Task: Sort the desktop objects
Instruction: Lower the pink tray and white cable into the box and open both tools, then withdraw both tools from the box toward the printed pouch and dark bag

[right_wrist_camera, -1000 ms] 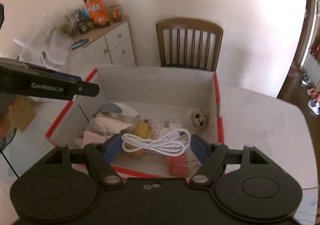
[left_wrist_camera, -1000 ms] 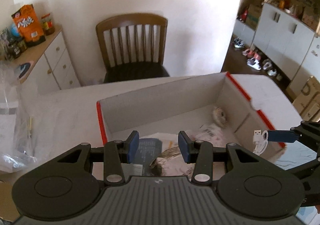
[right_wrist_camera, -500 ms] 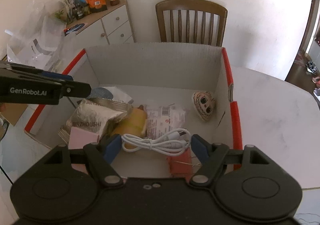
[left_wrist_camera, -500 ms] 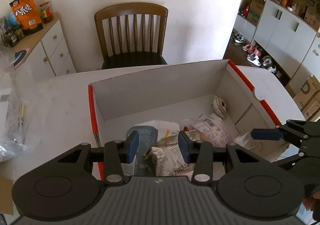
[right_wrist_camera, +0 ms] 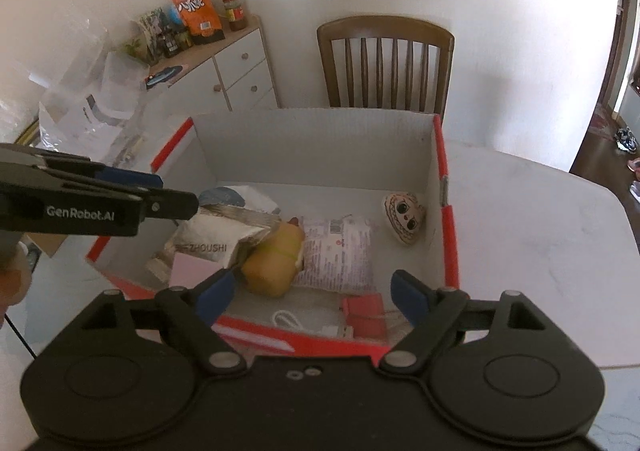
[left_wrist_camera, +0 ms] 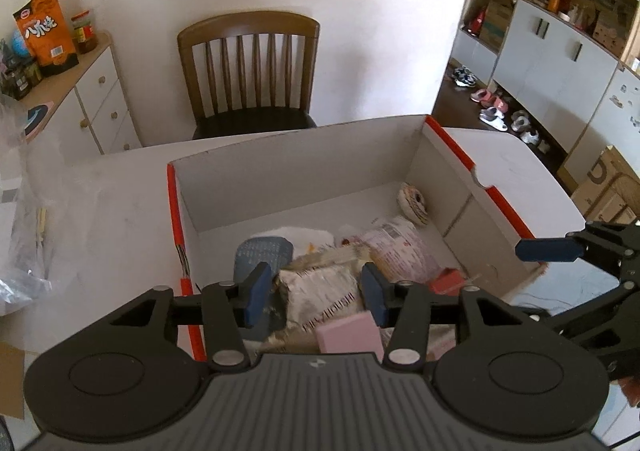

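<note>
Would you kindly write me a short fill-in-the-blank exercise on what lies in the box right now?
1. The white cable lies inside the ____ with the red rim.
2. The right gripper, its jaws opening, holds ____.
3. The pink block lies beside the ____ foil packet.
4. Behind the table stands a wooden ____.

Missing words: box; nothing; silver; chair

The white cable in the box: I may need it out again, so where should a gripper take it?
Judging by the right wrist view, grip the looped end of the white cable, coming straight down. It lies flat on the box floor against the near wall, its plug beside the red clip.
</note>
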